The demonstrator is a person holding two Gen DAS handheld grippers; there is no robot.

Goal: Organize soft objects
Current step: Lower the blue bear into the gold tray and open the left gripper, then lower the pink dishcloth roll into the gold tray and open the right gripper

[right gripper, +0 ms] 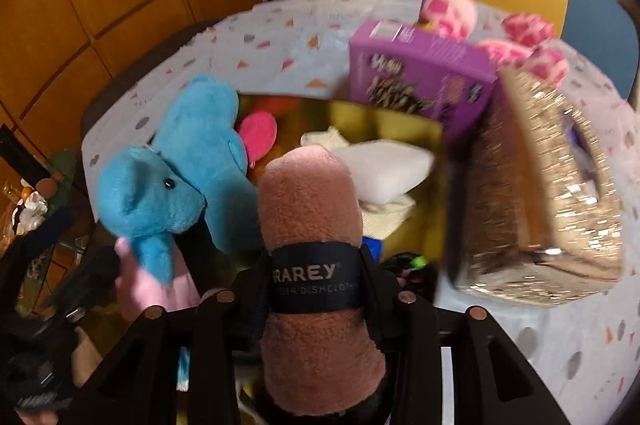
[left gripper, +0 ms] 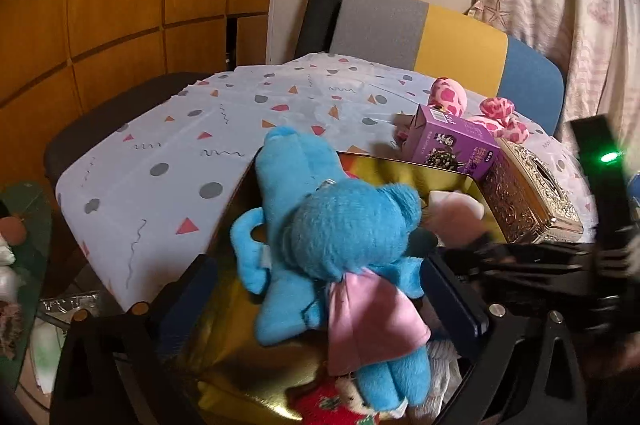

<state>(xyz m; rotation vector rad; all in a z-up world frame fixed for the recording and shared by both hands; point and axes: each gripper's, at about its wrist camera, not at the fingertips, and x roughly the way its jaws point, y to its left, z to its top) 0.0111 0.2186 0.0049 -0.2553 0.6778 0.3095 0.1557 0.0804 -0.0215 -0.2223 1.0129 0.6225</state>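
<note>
The left gripper (left gripper: 320, 289) is spread wide, its pads clear of the blue plush elephant (left gripper: 320, 237), which lies between the jaws, draped over the near edge of the gold box (left gripper: 404, 167); the toy is judged released there so that it rests with the other soft items inside. The right gripper (right gripper: 316, 277) is clenched on a rolled brown dishcloth (right gripper: 316, 225), gripped at its dark paper band so that the roll stays wound, and held above the box, presumably for placing. A purple carton (right gripper: 420, 73) and a glittering tissue case (right gripper: 548, 185) stand just beside the box on the patterned tablecloth (left gripper: 160, 153).
</note>
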